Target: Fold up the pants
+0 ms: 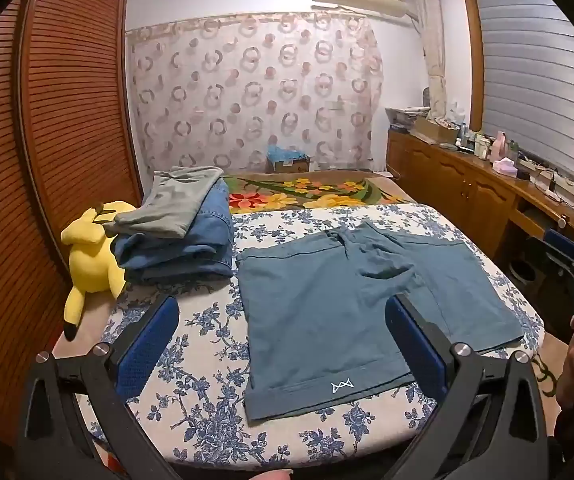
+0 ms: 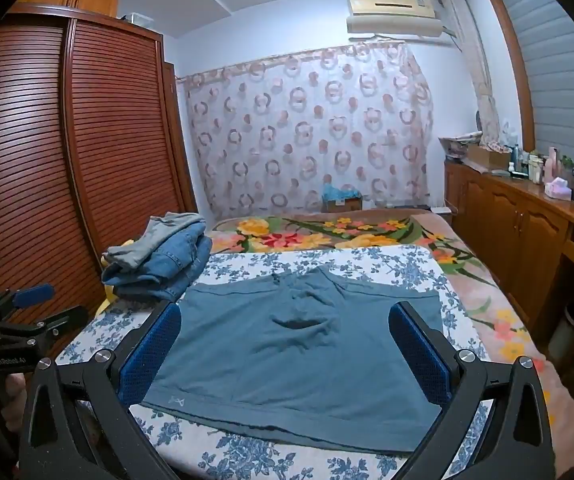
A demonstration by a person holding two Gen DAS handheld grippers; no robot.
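Left wrist view: left tongs [image 1: 283, 344] spread wide, holding nothing. Shorts [image 1: 351, 304] lie flat on the bed [image 1: 207, 412], centre. Folded pile [image 1: 183, 224] at 10 o'clock, plush [image 1: 91, 256] beside it.

Right wrist view: right tongs [image 2: 285, 344] spread wide, empty, above the shorts [image 2: 299, 356]. Pile [image 2: 163, 260] at 10 o'clock.
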